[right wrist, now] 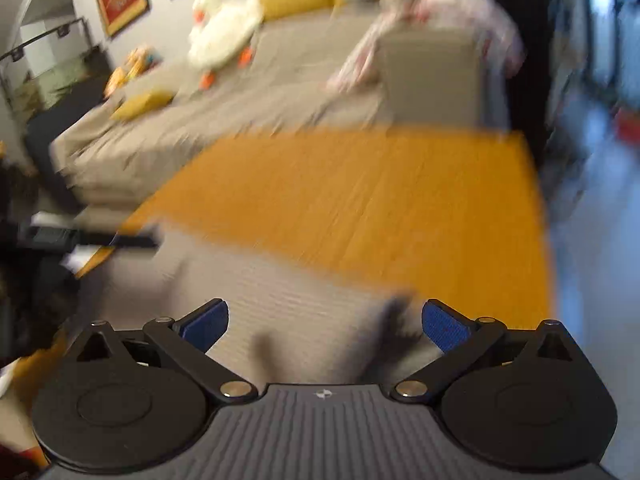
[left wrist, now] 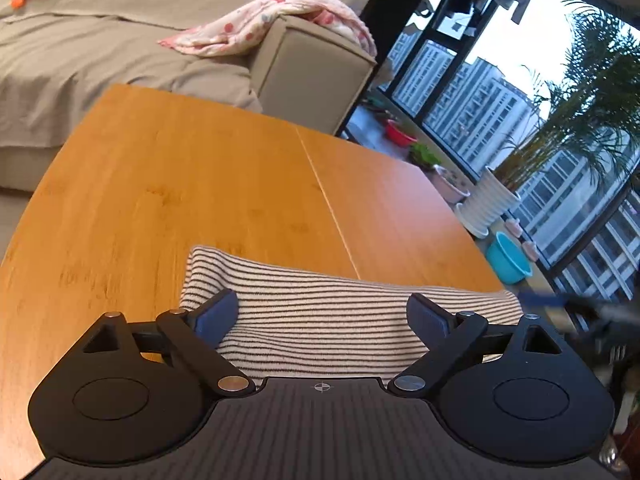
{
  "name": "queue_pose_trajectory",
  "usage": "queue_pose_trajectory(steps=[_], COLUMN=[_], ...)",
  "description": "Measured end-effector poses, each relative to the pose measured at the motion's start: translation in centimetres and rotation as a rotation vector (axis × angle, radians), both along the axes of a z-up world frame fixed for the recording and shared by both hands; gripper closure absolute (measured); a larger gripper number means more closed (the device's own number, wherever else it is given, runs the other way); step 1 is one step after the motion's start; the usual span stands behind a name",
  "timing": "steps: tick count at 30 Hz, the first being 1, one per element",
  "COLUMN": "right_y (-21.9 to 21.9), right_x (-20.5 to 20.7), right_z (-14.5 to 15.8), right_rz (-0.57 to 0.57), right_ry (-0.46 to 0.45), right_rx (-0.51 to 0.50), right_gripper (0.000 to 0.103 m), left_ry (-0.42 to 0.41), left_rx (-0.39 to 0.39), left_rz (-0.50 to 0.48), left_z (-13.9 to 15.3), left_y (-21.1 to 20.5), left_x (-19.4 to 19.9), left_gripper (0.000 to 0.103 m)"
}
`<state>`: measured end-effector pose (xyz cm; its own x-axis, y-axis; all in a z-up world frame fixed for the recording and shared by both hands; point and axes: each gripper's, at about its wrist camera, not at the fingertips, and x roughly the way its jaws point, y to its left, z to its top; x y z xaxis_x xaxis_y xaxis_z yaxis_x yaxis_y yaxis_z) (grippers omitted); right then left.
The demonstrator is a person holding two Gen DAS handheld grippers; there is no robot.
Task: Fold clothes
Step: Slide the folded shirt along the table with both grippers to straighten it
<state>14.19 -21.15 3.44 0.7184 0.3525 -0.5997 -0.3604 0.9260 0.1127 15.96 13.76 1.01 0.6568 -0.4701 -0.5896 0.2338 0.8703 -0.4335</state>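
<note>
Sofa [left wrist: 120, 52], beige cover, fills the background behind the table; a pink dotted blanket [left wrist: 272, 20] hangs over its armrest, and a white plush toy [right wrist: 224, 28] lies on the seat in the right wrist view. Orange wooden table [left wrist: 200, 184] occupies mid-frame, with a seam line running across the top. A white ribbed planter [left wrist: 490, 200] and a teal basin [left wrist: 508, 258] stand on the floor by the window.

Striped garment [left wrist: 320, 316], cream with dark thin stripes, lies folded on the near part of the table, directly ahead of both grippers. Right wrist view is motion-blurred; garment detail is unreadable there.

Left gripper [left wrist: 322, 316]: jaws spread wide over the garment, nothing pinched. Right gripper [right wrist: 324, 324]: jaws likewise spread apart above the cloth, nothing held.
</note>
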Motion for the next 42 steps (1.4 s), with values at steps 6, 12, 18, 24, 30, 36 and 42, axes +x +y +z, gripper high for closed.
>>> queue_pose_trajectory(steps=[6, 12, 18, 24, 30, 36, 42], right_y=[0.8, -0.4, 0.7, 0.2, 0.1, 0.5, 1.1], right_x=[2.3, 1.4, 0.0, -4.2, -8.2, -10.1, -10.1], right_z=[-4.8, -4.9, -5.0, -4.8, -3.8, -1.1, -4.4], right_rz=[-0.084, -0.106, -0.098, -0.078, 0.020, 0.035, -0.025], right_ry=[0.066, 0.063, 0.022, -0.018, 0.000, -0.132, -0.147], right_rx=[-0.145, -0.088, -0.140, -0.186, -0.160, -0.189, -0.355], right_gripper=[0.000, 0.000, 0.000, 0.000, 0.000, 0.000, 0.000], left_ry=[-0.022, -0.030, 0.070, 0.055, 0.076, 0.000, 0.003], left_rx=[-0.011, -0.100, -0.114, -0.065, -0.062, 0.048, 0.051], left_rz=[0.047, -0.056, -0.047, -0.033, -0.031, -0.026, -0.199], left_z=[1.4, 3.1, 0.0, 0.1, 0.4, 2.4, 2.5], left_y=[0.2, 0.4, 1.0, 0.2, -1.7, -3.4, -5.0], left_x=[-0.9, -7.4, -9.3, -3.7, 2.8, -0.8, -8.1], left_gripper=[0.008, 0.003, 0.003, 0.002, 0.002, 0.002, 0.002])
